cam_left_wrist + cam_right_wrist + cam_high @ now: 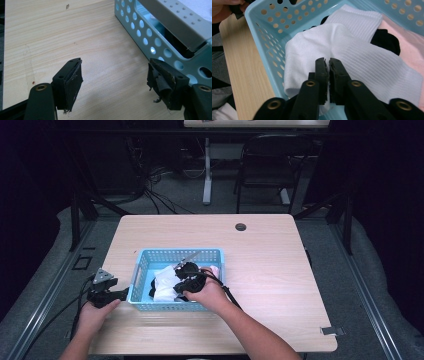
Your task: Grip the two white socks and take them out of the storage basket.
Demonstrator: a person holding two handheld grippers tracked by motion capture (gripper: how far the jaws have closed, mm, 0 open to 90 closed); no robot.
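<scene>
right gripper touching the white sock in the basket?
Touching. Right gripper view: the right gripper has its jaws shut, pinching a fold of the white sock in the blue basket.

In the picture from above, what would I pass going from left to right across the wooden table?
The left black handheld tool with its grey three-cornered plate → the light blue perforated plastic basket holding white and black socks → the right black tool inside the basket → bare light wooden tabletop.
</scene>
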